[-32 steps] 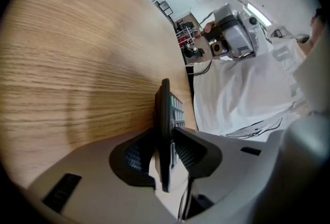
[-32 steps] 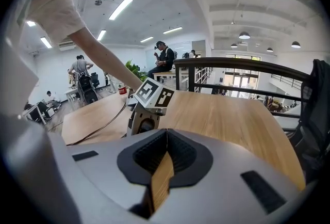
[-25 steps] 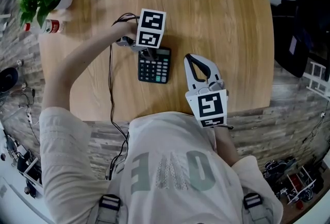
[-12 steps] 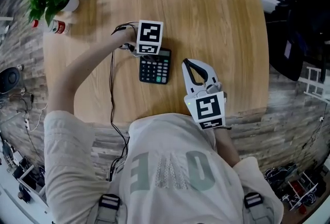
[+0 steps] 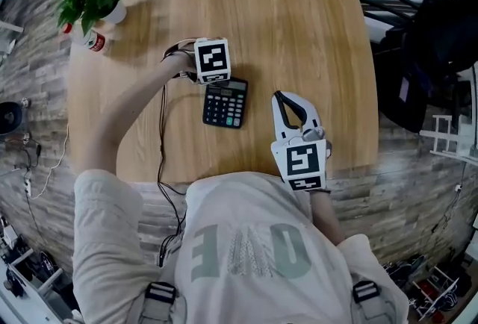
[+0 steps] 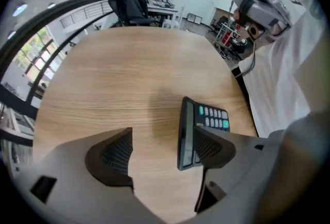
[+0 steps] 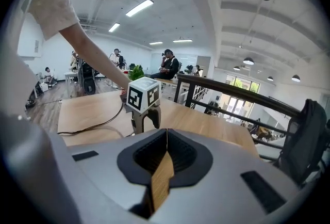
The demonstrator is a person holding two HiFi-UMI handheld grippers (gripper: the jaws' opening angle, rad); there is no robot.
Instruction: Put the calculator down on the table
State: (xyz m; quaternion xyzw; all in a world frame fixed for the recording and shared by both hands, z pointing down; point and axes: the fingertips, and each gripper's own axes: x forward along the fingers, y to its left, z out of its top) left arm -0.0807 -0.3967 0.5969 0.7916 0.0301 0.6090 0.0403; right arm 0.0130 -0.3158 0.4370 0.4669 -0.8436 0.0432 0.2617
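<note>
Pale short-sleeved T-shirt (image 5: 246, 203), grey-green lettering, buckled straps (image 5: 158, 294); left tongs (image 6: 162, 150) and right tongs (image 5: 281, 98) with black-and-white marker cubes (image 5: 212, 60); black cable (image 5: 160, 137).

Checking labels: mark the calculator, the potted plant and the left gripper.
calculator (image 5: 225, 106), head view, on its keypad.
potted plant (image 5: 91, 0), head view, on its leaves.
left gripper (image 6: 162, 152), left gripper view, midway between its jaws, which have just been opening; nothing gripped between them.

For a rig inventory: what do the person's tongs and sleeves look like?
The left tongs and right tongs: pale grey bodies, black ribbed pads, each with a white cube of black square markers. Black cable runs from the left. Short pale sleeves.
</note>
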